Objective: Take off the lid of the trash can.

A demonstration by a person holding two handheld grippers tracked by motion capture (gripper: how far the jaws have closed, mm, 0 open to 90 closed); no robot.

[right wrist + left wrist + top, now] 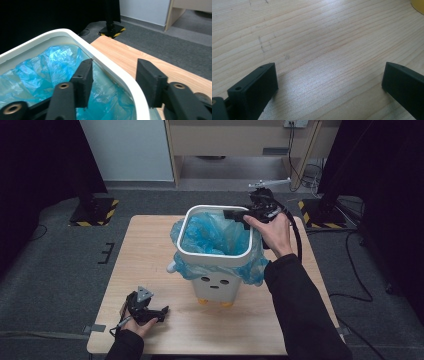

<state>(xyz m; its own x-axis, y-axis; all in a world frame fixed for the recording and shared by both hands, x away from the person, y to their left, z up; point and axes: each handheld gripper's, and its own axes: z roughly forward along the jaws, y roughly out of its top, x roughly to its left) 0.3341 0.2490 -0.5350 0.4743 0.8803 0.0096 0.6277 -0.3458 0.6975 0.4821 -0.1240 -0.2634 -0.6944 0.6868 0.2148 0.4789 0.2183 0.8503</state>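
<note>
Two grippers in play: left gripper [161, 311] parked near table [150, 240] edge, jaws wide, empty. Mid-table: white bin [215, 254], blue bag [220, 237] inside. Right gripper [113, 80] straddles far rim, half-closed, not pinching yet. Next, I guess: squeeze rim and liner.

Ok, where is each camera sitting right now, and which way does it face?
High view: above the person's side, looking forward and down on the table and white bin with its blue bag; both forearms and hands show, left gripper low, right gripper at the bin's far rim.
Left gripper view: rides the left gripper, facing bare tabletop; its jaws stand apart.
Right gripper view: rides the right gripper, facing the bin rim, which runs between its jaws.
Shared: the high and right gripper views both show bin, bag and table.
</note>
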